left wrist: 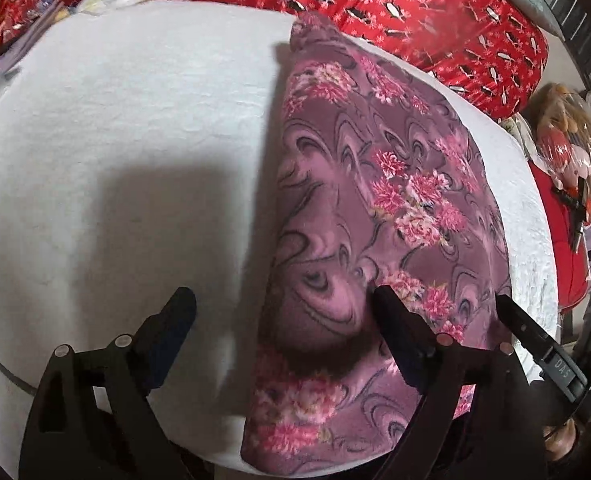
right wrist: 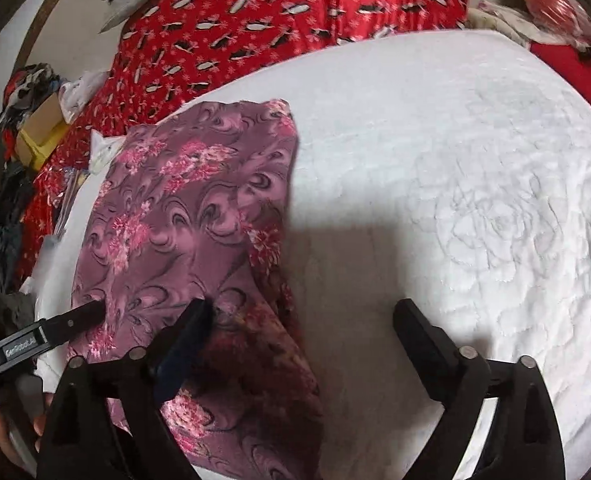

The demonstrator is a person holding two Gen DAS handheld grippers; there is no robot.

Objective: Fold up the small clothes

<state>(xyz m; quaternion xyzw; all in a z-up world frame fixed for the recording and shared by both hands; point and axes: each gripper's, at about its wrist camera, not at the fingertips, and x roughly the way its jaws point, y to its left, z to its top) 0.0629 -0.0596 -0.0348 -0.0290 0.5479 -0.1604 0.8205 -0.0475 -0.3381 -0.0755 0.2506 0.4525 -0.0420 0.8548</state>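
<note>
Left tool (left wrist: 283, 308): jaws wide apart, nothing clamped; right finger over the cloth, left over bare quilt.
Purple floral cloth (left wrist: 375, 216): folded, flat on the white quilt (left wrist: 115, 140).
Right tool (right wrist: 303, 320): jaws spread, empty; cloth under its left finger.

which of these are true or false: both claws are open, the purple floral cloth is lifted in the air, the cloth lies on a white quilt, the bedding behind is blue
1. Both claws, left claw and right claw, are open: true.
2. The purple floral cloth is lifted in the air: false, it lies on the surface, gripped by neither claw.
3. The cloth lies on a white quilt: true.
4. The bedding behind is blue: false, the patterned bedding is red.
</note>
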